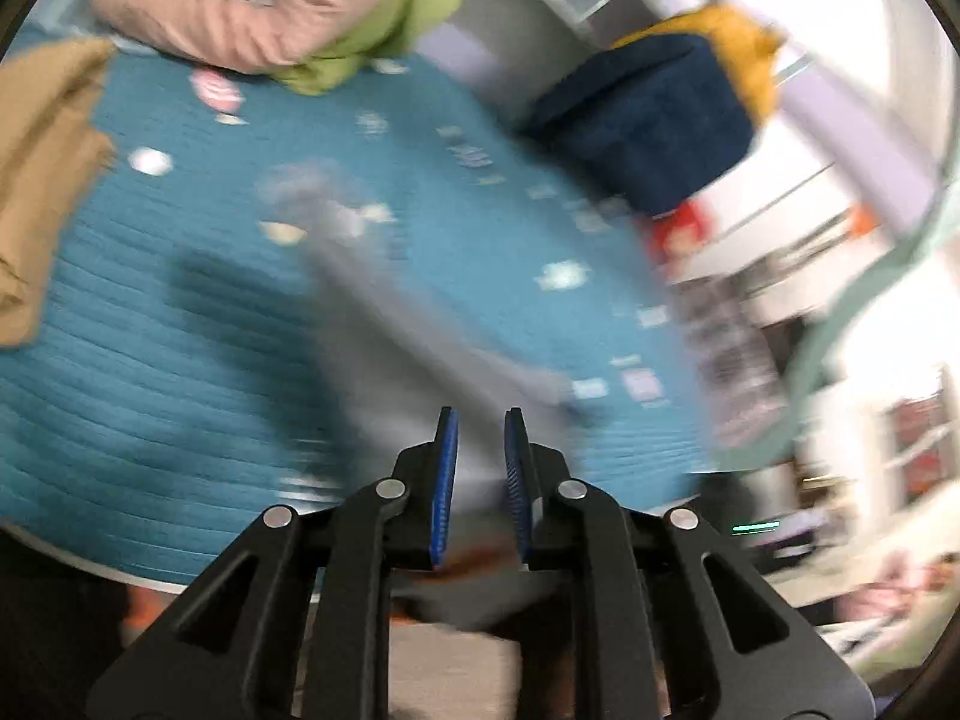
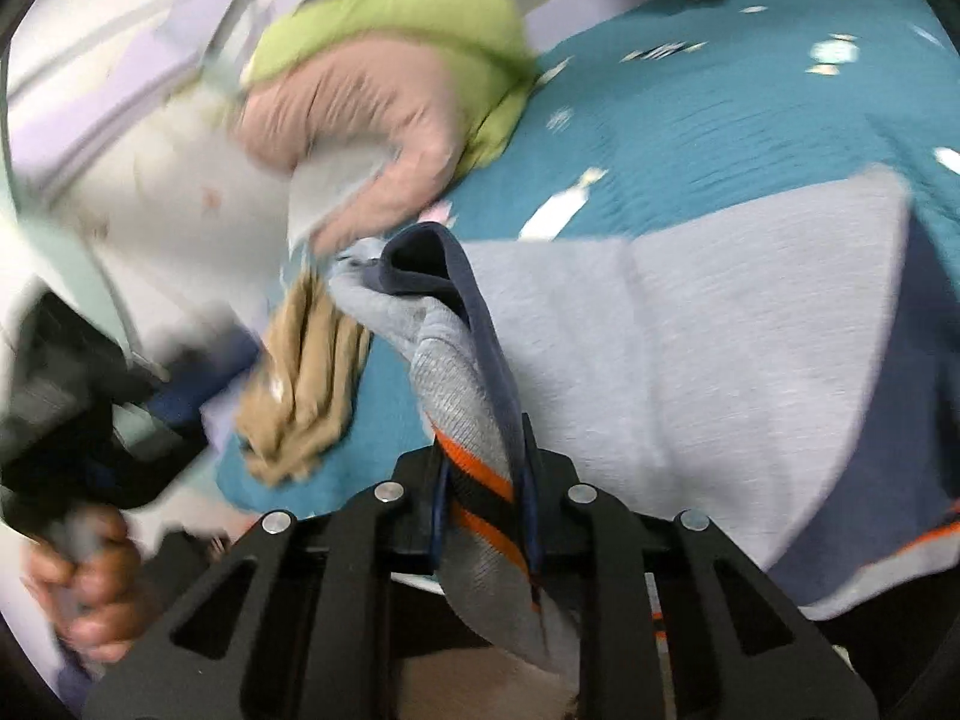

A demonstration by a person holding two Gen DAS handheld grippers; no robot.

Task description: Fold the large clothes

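A large grey garment (image 2: pixel 720 360) with navy trim and orange-black stripes lies partly spread on a teal patterned bedspread (image 2: pixel 750 120). My right gripper (image 2: pixel 483 456) is shut on the garment's striped hem and lifts a bunched fold of it. In the left wrist view the same grey garment (image 1: pixel 384 336) is blurred and runs from the bedspread (image 1: pixel 150 390) back between my left gripper's (image 1: pixel 480 426) blue pads. The pads stand a little apart with grey cloth between them; whether they grip it is unclear.
A pink and a green garment (image 1: pixel 252 18) are piled at the bed's far side. A tan garment (image 1: pixel 42 180) lies at the left. A navy and yellow folded stack (image 1: pixel 660 114) sits at the bed's right edge. A hand holding the other gripper (image 2: pixel 84 576) shows at lower left.
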